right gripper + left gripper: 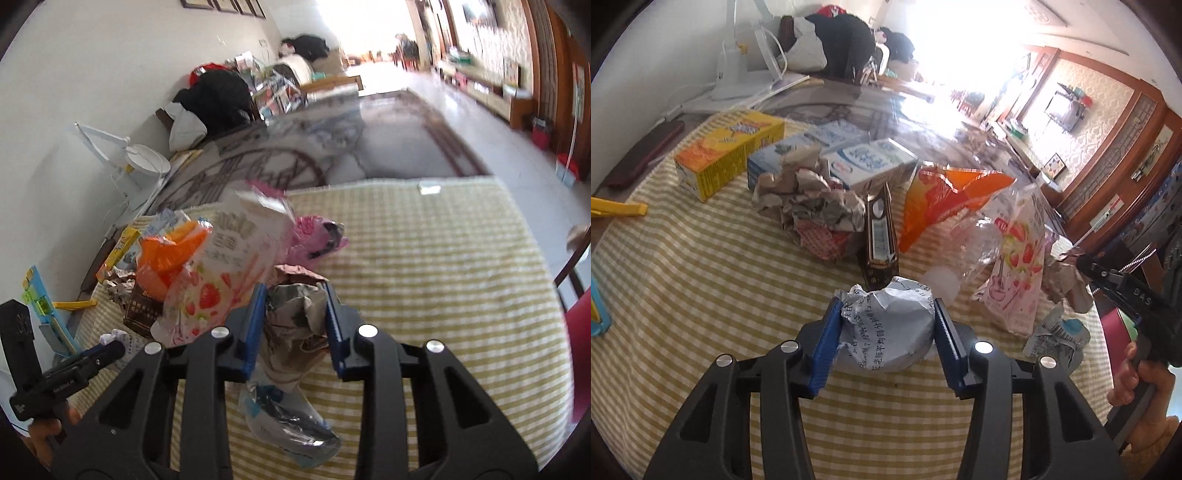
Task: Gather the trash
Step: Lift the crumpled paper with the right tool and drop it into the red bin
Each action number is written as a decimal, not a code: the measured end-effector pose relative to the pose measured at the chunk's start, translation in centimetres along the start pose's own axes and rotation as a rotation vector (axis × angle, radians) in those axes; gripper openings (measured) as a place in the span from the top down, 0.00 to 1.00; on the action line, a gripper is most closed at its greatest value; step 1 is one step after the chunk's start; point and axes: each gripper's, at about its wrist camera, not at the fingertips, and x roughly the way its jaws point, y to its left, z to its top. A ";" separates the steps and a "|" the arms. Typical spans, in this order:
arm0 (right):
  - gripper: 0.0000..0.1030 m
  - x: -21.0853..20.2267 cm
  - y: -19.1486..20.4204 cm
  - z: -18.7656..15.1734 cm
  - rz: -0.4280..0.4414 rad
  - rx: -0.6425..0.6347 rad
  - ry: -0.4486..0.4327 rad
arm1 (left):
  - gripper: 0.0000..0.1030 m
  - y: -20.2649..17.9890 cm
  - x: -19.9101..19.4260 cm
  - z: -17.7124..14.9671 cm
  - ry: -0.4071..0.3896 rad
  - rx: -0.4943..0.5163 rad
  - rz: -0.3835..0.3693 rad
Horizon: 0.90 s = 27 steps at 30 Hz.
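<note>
In the left wrist view, the left gripper [886, 325] clamps a crumpled grey wrapper [888, 326] printed with Chinese characters, held between its blue pads [827, 343] over the checked tablecloth [701, 288]. Beyond the wrapper lie one yellow box [729, 155], two white-and-blue cartons [849, 155] and a strawberry snack bag [1015, 273].

In the right wrist view, the right gripper [295, 314] grips crumpled newspaper [291, 314]. The strawberry bag [218, 280] sits just left of it, and a crushed silver pouch [284, 424] lies beneath.
</note>
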 end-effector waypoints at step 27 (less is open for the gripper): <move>0.71 -9.7 -2.9 0.8 -0.063 -0.042 -0.228 | 0.55 -10.6 -0.7 -2.7 -0.017 0.122 -0.073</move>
